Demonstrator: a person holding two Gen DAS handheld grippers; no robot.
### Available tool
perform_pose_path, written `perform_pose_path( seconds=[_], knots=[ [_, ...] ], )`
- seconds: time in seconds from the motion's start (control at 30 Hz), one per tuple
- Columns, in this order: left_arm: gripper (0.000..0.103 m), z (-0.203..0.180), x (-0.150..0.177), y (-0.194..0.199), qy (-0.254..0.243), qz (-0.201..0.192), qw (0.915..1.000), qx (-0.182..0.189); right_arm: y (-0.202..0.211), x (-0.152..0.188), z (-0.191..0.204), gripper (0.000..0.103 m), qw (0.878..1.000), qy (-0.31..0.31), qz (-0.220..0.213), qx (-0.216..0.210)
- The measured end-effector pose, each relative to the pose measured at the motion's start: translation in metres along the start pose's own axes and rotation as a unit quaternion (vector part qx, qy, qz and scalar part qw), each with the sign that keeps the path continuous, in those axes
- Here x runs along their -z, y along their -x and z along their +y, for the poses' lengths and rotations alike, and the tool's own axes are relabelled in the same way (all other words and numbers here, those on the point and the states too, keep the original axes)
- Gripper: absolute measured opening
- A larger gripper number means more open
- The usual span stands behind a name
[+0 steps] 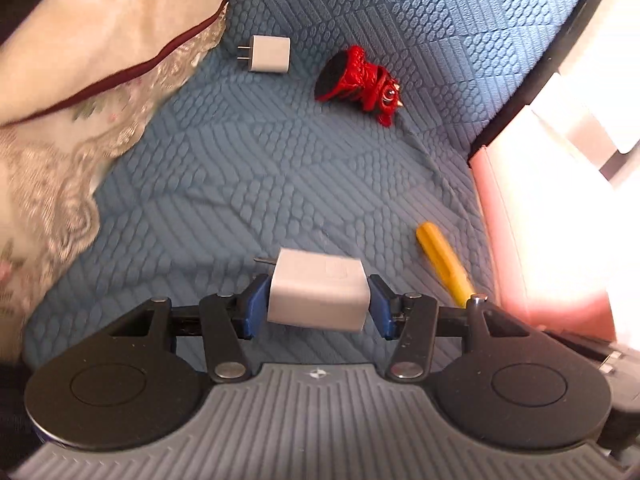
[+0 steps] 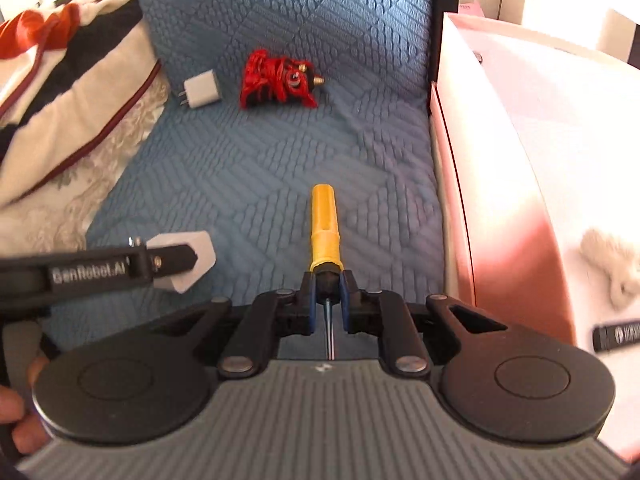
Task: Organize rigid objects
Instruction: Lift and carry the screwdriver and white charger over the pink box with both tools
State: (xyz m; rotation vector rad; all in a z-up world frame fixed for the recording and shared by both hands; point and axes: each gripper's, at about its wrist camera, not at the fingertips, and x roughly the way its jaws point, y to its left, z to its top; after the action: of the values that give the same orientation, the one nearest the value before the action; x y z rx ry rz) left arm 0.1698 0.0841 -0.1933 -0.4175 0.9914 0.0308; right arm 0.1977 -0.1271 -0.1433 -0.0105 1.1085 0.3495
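Blue quilt (image 2: pixel 256 168) mid-area bare; left tool (image 1: pixel 318 300) clamping charger (image 1: pixel 318 292), right tool (image 2: pixel 329 292) clamping screwdriver (image 2: pixel 325 224).

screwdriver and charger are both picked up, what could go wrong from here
1. The right tool pinches the yellow screwdriver only at its narrow black collar, with the long handle sticking forward, so it could pivot or slip.
2. The left tool grips the white charger by smooth sides; it sits slightly tilted and might twist out.
3. The two tools are close together and could bump.
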Motion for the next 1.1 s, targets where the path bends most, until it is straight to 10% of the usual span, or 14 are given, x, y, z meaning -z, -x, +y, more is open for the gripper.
perform_pose_path(
  seconds=[0.33,1.1],
  knots=[
    [0.059,-0.007,0.020,0.002,-0.009,0.020,0.9993,-0.030,0.004,0.040,0.001,0.016,0.999,-0.013,0.048,-0.016],
    [0.063,0.007,0.009,-0.015,0.033,0.033,0.9988,-0.016,-0.017,0.029,0.007,0.028,1.000,0.009,0.006,0.006]
  ],
)
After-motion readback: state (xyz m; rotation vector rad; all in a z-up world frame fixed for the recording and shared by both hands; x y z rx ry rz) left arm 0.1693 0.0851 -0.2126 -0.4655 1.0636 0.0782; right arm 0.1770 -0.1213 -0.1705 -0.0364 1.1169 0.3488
